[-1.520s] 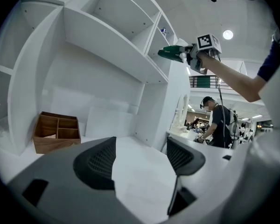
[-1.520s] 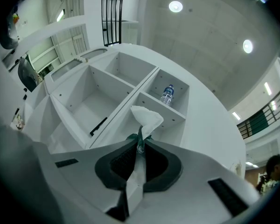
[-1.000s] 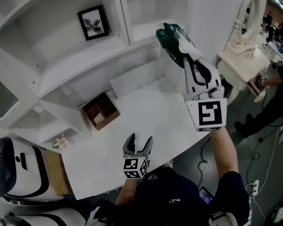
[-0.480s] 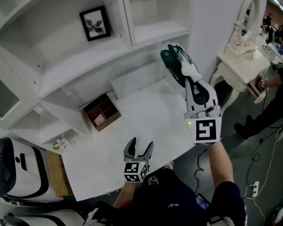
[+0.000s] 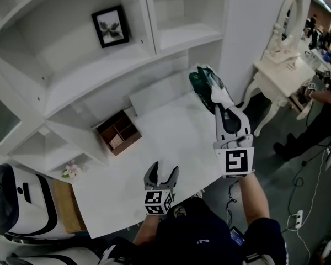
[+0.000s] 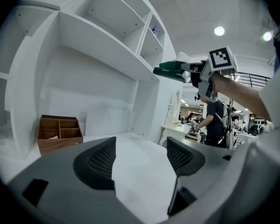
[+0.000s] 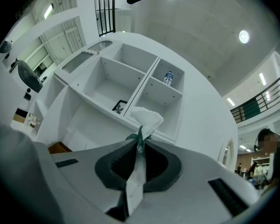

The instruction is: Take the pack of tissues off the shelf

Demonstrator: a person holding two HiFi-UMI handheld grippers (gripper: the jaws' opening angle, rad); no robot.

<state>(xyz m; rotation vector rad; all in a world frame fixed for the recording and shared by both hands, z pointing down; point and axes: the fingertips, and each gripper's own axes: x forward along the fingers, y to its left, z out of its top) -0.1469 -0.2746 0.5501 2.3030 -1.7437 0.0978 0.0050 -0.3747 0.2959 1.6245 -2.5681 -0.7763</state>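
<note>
Right gripper (image 5: 217,102): jaws closed almost fully, clamped on a thin edge of the pack of tissues (image 5: 204,84). The right gripper view confirms this, with the pack's sealed flap pinched between the pads (image 7: 130,158) and a white tissue (image 7: 145,117) standing up beyond them.

Pack of tissues: green and white, clear of the shelf unit (image 5: 105,73), held in the air over the far right corner of the white desk (image 5: 165,145). It touches neither desk nor shelf. From the left gripper view the pack (image 6: 170,70) hangs level in front of the shelf's right upright.

Left gripper (image 5: 163,173): low at the desk's near edge, jaws apart. Nothing sits between them; only bare desk top shows in the gap (image 6: 140,158).

Other items: a wooden organiser box (image 5: 118,131) stands at the desk's far left, under the shelf. A framed picture (image 5: 110,26) leans in an upper compartment. A small bottle (image 7: 167,77) stands in the top right compartment.
</note>
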